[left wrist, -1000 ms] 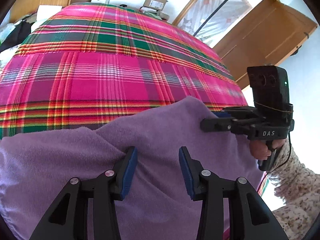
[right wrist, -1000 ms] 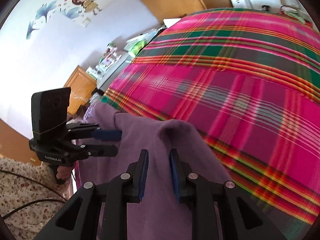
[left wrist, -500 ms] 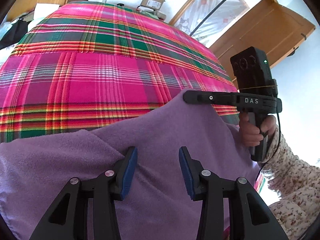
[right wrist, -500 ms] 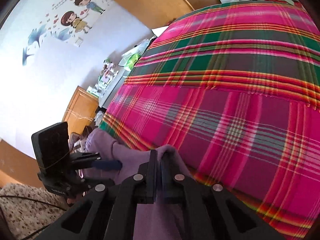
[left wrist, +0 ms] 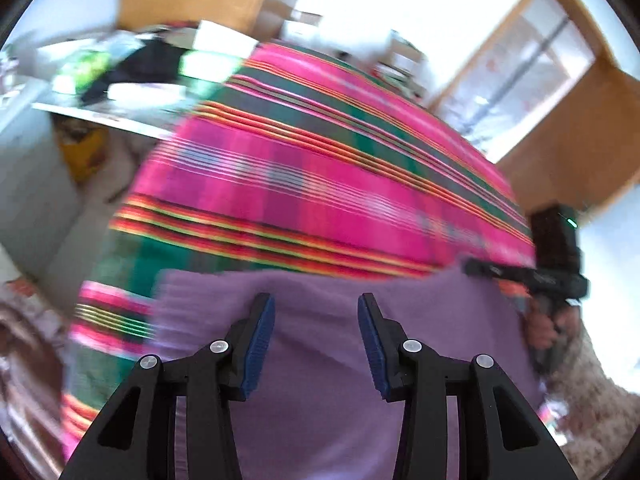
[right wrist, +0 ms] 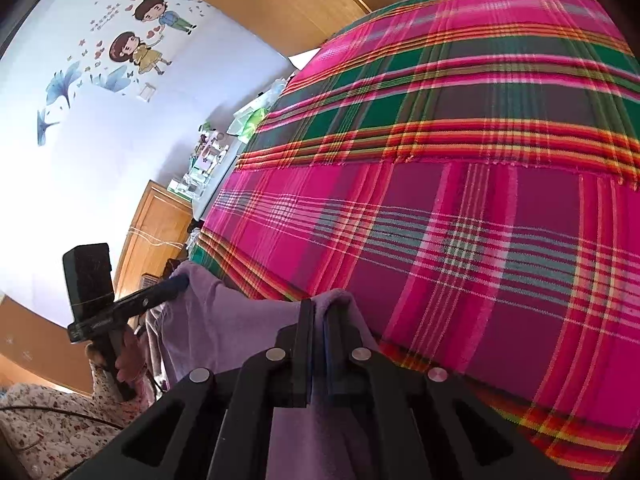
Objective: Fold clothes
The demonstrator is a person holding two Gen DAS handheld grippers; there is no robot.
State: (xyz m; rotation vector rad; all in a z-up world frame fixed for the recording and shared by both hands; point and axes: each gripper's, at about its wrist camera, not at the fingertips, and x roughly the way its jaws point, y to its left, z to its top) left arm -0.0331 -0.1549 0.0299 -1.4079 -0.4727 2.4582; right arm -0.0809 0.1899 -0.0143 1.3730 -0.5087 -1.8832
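A purple fleece garment [left wrist: 320, 360] lies at the near edge of a bed covered by a pink, green and red plaid blanket [left wrist: 320, 184]. My left gripper [left wrist: 316, 332] is open above the garment near its left edge, with nothing between its blue pads. My right gripper [right wrist: 319, 320] is shut on the garment's far right corner [right wrist: 340, 300] and lifts it slightly. In the left wrist view the right gripper [left wrist: 480, 269] shows side-on at the cloth's right corner. In the right wrist view the left gripper [right wrist: 176, 282] shows at the garment's left end [right wrist: 208, 304].
The plaid blanket [right wrist: 480, 220] stretches far ahead. A cluttered white table [left wrist: 104, 92] stands left of the bed. Wooden wardrobes [right wrist: 280, 4] and boxes stand behind it, and a wooden door [left wrist: 580, 140] to the right. A small wooden cabinet [right wrist: 156, 236] stands by the decorated wall.
My right gripper closed on the garment's corner and raised it. My left gripper swung left toward the garment's left edge; its view is motion-blurred. It stayed open.
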